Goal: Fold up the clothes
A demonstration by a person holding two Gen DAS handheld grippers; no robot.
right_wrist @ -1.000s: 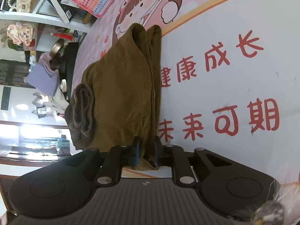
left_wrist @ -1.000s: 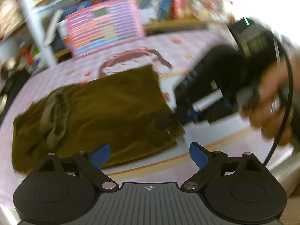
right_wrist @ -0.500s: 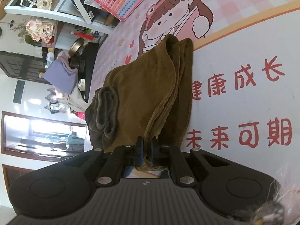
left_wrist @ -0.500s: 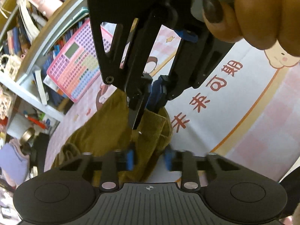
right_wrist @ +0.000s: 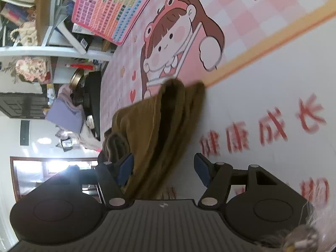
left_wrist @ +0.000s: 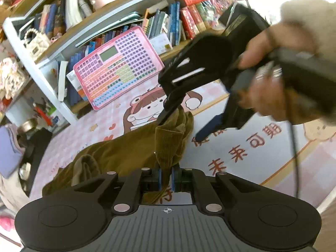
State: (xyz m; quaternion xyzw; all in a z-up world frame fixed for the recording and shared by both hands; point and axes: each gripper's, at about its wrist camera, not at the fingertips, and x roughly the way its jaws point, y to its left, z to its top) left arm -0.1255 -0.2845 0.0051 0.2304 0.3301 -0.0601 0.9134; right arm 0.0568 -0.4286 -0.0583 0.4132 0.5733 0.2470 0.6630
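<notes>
Olive-brown corduroy garment (left_wrist: pixel 126 155), probably trousers, lies partly folded on the table's cartoon-printed mat (left_wrist: pixel 262 153), its bunched waistband end to the left and one end gathered up toward the cameras. The left tongs (left_wrist: pixel 166 178) are clamped on that gathered end, blue pads pressed against the ribbed cloth, which rises in a small peak in front of them. The right tongs (right_wrist: pixel 163 171) have just been opening; their blue pads (right_wrist: pixel 126 168) stand apart with the fabric passing loosely between them, and neither pad looks to be pressing on it.

Judging by this, the step in hand is a hand-over: the lifted end has passed from the right tongs to the left, midway through folding the garment over on itself. The next move would call for the right tongs to draw clear without snagging the cloth and take a fresh hold elsewhere along the edge, while the left carries its end across toward the waistband.

Both grippers point downward at a slant toward the mat. In the left wrist view the person's right hand (left_wrist: pixel 273 79), in a fluffy pale sleeve (left_wrist: pixel 310 21), grips its handle above and to the right of the garment.
</notes>
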